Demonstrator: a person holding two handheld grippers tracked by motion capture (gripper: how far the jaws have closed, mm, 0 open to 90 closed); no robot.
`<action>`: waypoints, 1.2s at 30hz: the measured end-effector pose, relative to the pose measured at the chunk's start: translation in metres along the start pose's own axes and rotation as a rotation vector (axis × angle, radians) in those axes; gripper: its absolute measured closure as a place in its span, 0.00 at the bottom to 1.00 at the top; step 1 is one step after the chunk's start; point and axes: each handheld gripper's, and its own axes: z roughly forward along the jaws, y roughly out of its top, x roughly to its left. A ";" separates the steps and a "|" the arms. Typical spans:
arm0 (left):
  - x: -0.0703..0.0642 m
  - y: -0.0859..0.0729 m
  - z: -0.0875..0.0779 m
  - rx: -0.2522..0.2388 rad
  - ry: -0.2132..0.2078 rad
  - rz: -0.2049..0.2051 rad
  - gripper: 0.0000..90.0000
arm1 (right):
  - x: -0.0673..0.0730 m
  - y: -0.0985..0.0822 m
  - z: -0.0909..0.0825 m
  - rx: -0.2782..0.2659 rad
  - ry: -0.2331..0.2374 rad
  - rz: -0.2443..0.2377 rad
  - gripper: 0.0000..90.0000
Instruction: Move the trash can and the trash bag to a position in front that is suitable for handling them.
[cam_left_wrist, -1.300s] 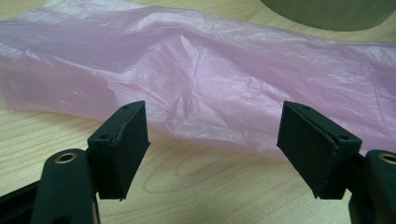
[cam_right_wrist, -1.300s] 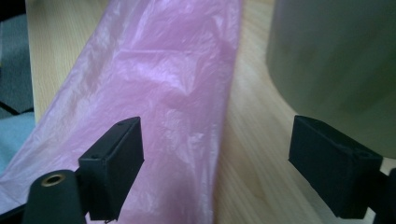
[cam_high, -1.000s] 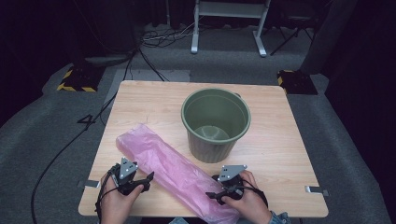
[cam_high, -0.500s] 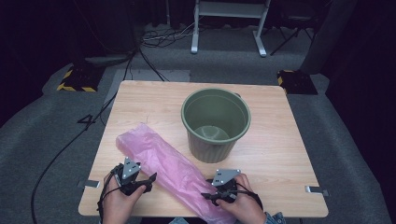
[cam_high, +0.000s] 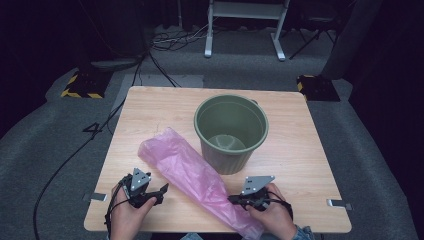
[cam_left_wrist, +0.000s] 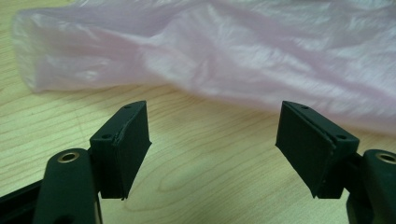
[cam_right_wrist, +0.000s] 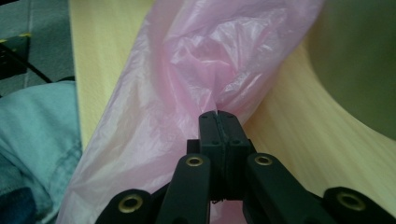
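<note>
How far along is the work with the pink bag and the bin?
Done: the right gripper has just closed, pinching the pink bag. In hand: the bag lies flat on the table. Left: the left gripper is open, short of the bag; the bin looks unlined.

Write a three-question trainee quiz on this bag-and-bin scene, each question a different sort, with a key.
1. True or false: the right gripper is shut on the pink bag.
2. The left gripper is: A) open over bare wood beside the bag, B) shut on the bag, C) inside the bin.
3. Fill in: the green bin stands upright on the wooden ____.

Key: 1 true; 2 A; 3 table.
</note>
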 end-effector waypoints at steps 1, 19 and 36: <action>0.000 0.000 0.001 -0.002 -0.002 0.000 0.29 | 0.000 0.000 0.000 0.000 0.000 0.000 1.00; -0.010 0.011 0.013 -0.015 -0.034 0.046 0.29 | -0.047 -0.065 -0.079 -0.053 -0.213 0.229 1.00; -0.017 0.013 0.016 -0.007 -0.048 0.065 0.29 | -0.045 -0.093 -0.123 -0.026 -0.349 0.243 0.37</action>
